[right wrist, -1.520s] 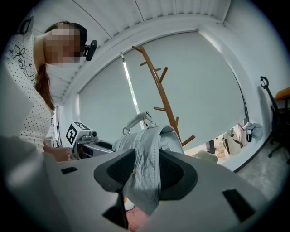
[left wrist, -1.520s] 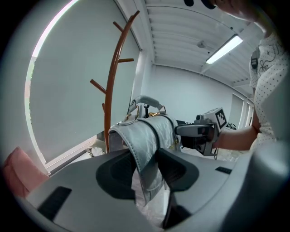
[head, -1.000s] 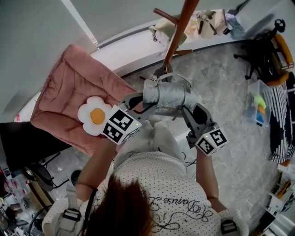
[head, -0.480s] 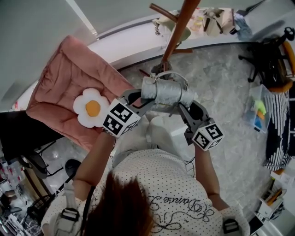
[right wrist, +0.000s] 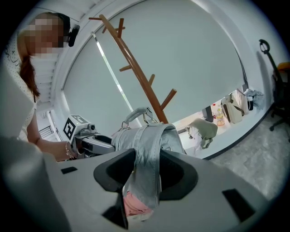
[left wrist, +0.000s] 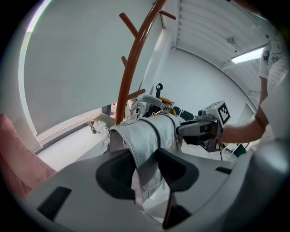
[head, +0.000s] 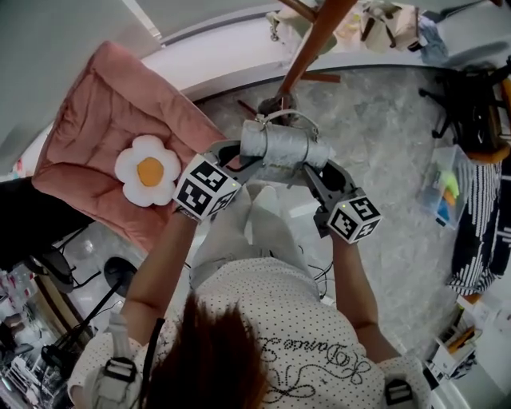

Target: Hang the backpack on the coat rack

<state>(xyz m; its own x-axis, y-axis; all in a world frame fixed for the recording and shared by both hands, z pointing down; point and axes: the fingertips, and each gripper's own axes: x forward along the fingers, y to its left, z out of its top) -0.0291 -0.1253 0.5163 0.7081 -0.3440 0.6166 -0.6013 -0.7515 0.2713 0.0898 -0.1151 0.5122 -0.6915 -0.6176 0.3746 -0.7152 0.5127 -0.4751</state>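
A silver quilted backpack [head: 281,146] hangs in the air between my two grippers, in front of the person's legs. My left gripper [head: 243,157] is shut on one of its straps [left wrist: 144,156], with the bag's body [left wrist: 156,129] just beyond the jaws. My right gripper [head: 310,170] is shut on another strap [right wrist: 147,170] on the bag's other side. The brown wooden coat rack [head: 310,44] rises just behind the bag. Its pole and bare pegs [left wrist: 132,63] show past the bag, and they show again in the right gripper view [right wrist: 136,74]. The bag's top handle [right wrist: 135,114] points toward the rack.
A pink cushion [head: 96,120] with a fried-egg flower pillow [head: 148,170] lies at the left. Bags sit on the white window ledge [head: 383,24] behind the rack. An office chair [head: 471,88] and a plastic bin [head: 443,188] stand at the right on the marble floor.
Both grippers have sunk together with the backpack still gripped between them, and the bag now sits nearer the foot of the rack in the head view.
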